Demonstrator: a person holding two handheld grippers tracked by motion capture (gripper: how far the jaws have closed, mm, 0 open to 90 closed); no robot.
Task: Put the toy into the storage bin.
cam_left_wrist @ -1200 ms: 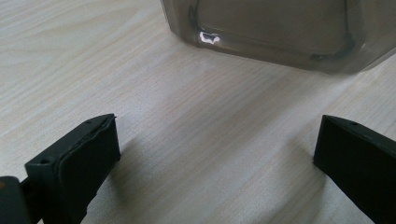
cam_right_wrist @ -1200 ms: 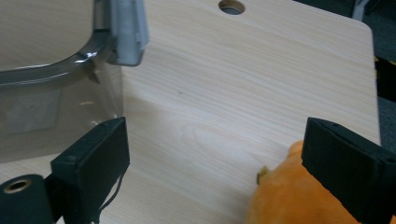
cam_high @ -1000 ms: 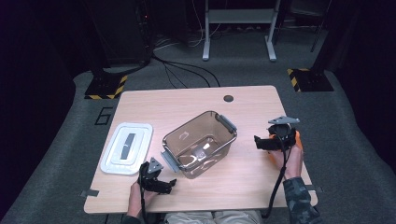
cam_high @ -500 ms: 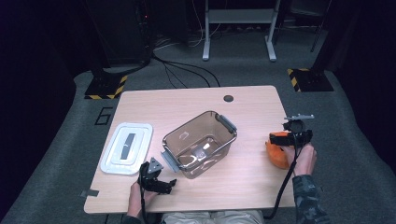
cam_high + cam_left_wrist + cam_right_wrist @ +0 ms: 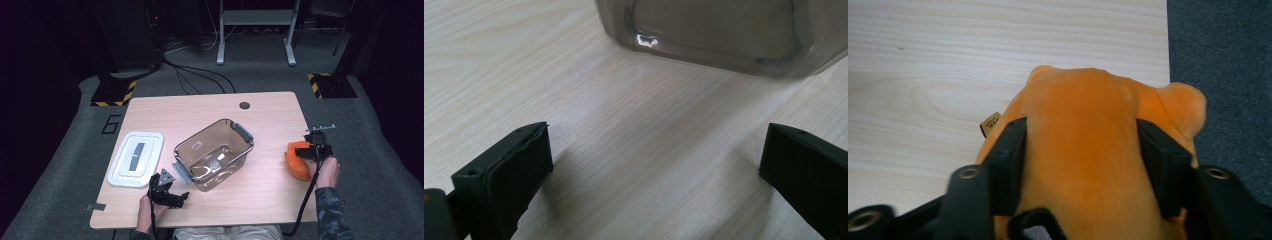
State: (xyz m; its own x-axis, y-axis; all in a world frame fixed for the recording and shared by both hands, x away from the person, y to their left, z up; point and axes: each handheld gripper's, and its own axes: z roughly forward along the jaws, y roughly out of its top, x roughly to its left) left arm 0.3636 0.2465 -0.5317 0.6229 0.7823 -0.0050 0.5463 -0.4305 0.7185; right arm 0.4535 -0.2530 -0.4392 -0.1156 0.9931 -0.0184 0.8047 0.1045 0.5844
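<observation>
An orange plush toy [image 5: 295, 162] lies at the table's right edge. My right gripper [image 5: 309, 150] is over it and its jaws have just been closing. In the right gripper view the right gripper [image 5: 1081, 131] is shut on the plush toy [image 5: 1073, 90], and both pads dent its sides. A clear plastic container [image 5: 235, 131] stands empty in the middle of the table. My left gripper [image 5: 176, 198] rests near the front edge, just in front of the container. In the left gripper view the left gripper [image 5: 656, 145] stands open over bare wood, facing the container [image 5: 714, 30].
A white lid [image 5: 136, 158] lies flat to the left of the container. The wooden table [image 5: 200, 115] has a round cable hole [image 5: 244, 105] near its far edge. Dark carpet, cables and stand bases surround the table.
My right gripper moved right and down onto the orange toy, and its jaws went from wide apart to pressed on the toy. The left gripper has not moved.
</observation>
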